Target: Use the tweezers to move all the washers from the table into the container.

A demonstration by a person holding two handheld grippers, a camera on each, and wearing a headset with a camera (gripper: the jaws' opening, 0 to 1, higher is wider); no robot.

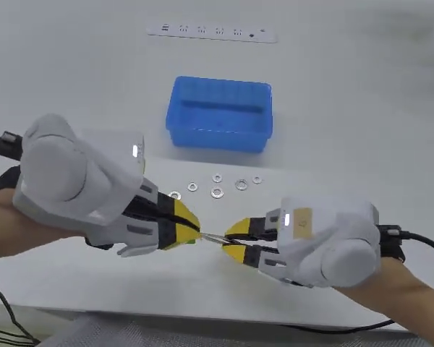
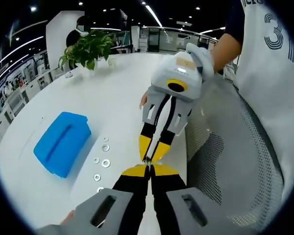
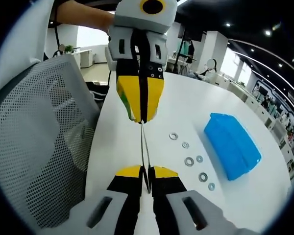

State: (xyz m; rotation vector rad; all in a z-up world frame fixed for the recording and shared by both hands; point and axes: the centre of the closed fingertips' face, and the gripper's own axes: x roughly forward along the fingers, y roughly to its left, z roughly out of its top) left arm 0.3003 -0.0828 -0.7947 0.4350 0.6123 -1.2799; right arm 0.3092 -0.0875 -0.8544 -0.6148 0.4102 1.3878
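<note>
- The left gripper (image 1: 190, 230) and right gripper (image 1: 233, 243) meet tip to tip at the near edge of the table (image 1: 347, 108). Both are clenched on the tweezers (image 3: 144, 147).
- This looks like a regrasp. One gripper should hold the rear steady, and the other should release only once the tips point free and aligned.
- The tweezers are a thin, shiny metal pair bridging the short gap between the jaws.
- Six small silver washers (image 1: 217, 192) lie flat and scattered just beyond the grippers, with the blue container (image 1: 219, 113) farther back.
</note>
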